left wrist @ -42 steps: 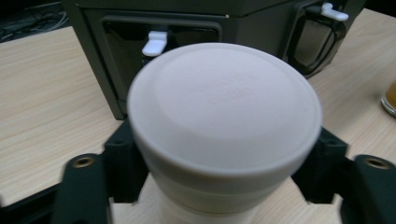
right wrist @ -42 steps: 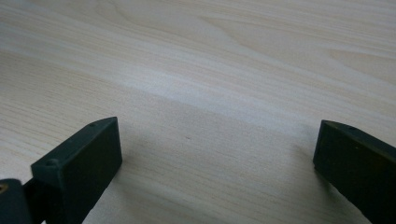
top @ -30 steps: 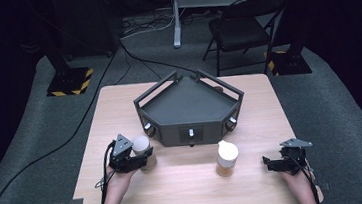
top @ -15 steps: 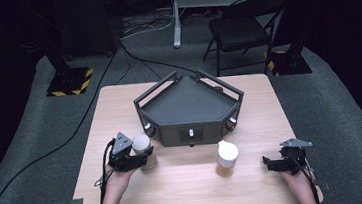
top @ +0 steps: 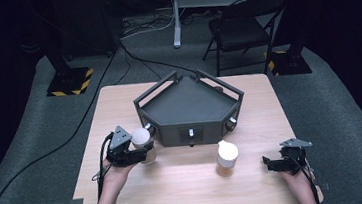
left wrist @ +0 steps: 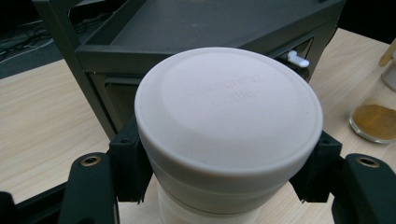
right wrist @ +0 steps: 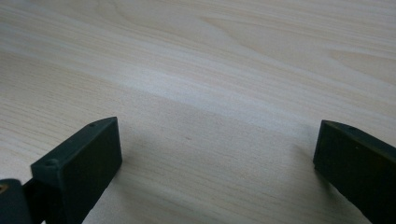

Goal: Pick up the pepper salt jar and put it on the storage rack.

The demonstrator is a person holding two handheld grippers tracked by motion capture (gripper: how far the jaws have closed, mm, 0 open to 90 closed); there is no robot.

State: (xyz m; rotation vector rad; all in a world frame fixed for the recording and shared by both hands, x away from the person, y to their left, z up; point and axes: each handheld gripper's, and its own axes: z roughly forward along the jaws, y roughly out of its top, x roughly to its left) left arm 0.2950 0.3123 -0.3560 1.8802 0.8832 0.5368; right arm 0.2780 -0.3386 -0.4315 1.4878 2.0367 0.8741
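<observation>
Item 1, left gripper [top: 141, 151]: stood at the near left of the wooden table [top: 187, 192], jaws clamped on either side of a white-lidded seasoning bottle [left wrist: 229, 126], just under the lid's rim. In the left gripper view the lid faced the camera squarely and the bottle sat upright between the black pads. In the high view the bottle [top: 143, 143] was just in front of the left corner of the dark tray rack [top: 189, 108], near it but not plainly touching.

Item 2, right gripper [top: 278, 163]: rested at the near right of the table, jaws spread wide with bare wood between them, holding nothing.

Item 3, second bottle [top: 226, 158]: white lid, brown powder inside, stood free between the two grippers, well apart from each.

Item 4, tray rack: five-sided, dark, raised rails; its flat top appeared bare.

Handling note, as a judgement: the step in hand looked like lifting the gripped bottle, probably toward the rack's top. Best kept upright, with the grip firm below the lid rim. The bottle should go high enough to clear the front rail before moving over the tray, and be lowered gently onto a bare part away from the posts.
</observation>
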